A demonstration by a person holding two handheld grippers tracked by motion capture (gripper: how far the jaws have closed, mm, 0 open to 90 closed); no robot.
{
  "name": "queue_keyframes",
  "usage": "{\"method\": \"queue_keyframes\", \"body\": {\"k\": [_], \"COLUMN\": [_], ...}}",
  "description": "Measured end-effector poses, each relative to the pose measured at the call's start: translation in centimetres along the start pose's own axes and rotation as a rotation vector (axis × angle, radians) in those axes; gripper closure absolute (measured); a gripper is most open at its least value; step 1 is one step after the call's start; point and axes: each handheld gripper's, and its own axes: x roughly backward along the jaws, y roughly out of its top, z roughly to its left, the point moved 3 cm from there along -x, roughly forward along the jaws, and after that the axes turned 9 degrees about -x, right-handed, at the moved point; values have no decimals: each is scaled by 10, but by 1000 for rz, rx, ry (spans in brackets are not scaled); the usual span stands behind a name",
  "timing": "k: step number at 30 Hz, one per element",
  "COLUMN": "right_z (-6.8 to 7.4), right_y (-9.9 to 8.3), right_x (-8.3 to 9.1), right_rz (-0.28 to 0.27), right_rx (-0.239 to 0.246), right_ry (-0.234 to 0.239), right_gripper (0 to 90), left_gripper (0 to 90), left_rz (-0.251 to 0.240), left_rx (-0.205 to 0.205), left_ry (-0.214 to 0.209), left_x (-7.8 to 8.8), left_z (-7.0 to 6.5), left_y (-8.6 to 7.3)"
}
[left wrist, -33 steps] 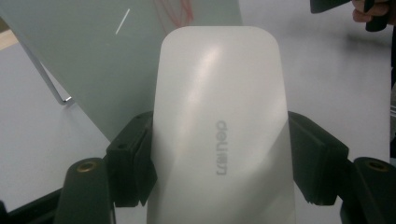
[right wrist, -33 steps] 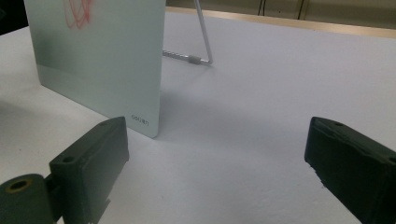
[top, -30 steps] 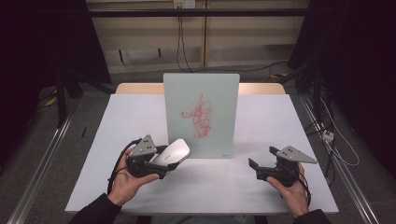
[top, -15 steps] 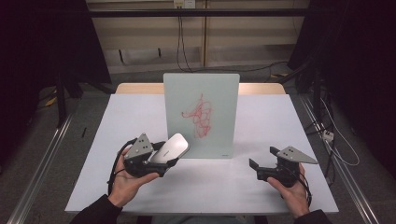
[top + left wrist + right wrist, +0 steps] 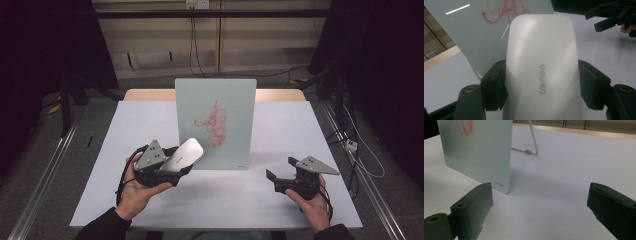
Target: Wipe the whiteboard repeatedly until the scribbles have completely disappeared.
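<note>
The left gripper (image 5: 172, 162) was clamped on a white eraser (image 5: 184, 154), both pads pressing its long sides, so the eraser's long axis ran on from the jaws toward the board (image 5: 216, 122). That board stood upright mid-table on a wire stand (image 5: 532, 142), its red scribble (image 5: 212, 125) just beyond and up to the right of the eraser's tip. The left hand was much the nearer; a short push forward and up would likely meet the marks. The right gripper (image 5: 280, 178) rested on the table (image 5: 320, 130), jaws wide apart and empty, off the board's lower right corner
</note>
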Motion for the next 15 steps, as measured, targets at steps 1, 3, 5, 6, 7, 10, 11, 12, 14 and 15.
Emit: {"method": "queue_keyframes", "body": {"k": [1,3,5,6,7,10,11,12,14,15], "right_z": [0,-1,-1,-1,-1,0,0,0,-1,-1], "right_y": [-1,-1,-1,-1,-1,-1,-1,-1,-1,-1], "right_x": [0,2,3,3,2,2,3,3,3,4], "right_rz": [3,-3,-6,-4,-3,-3,-1,-4,-7,-6], "right_rx": [1,-5,-5,-5,-3,0,3,1,0,2], "right_ry": [-3,-3,-5,-4,-1,2,3,4,1,5], "right_gripper": [63,63,61,61,61,62,62,62,61,62], "left_gripper": [311,311,311,311,311,311,311,311,311,311], "left_rz": [6,-3,-5,-7,-10,-9,-2,-6,-2,-5], "left_rx": [-12,-20,-34,-50,-56,-101,-119,-120,-137,-146], "left_ry": [10,19,44,50,58,87,94,101,109,119], "left_x": [0,-1,-2,-3,-4,-6,-7,-8,-11,-12], "left_z": [1,2,3,4,4,6,8,8,10,10], "left_y": [2,4,7,8,10,16,17,19,22,23]}}
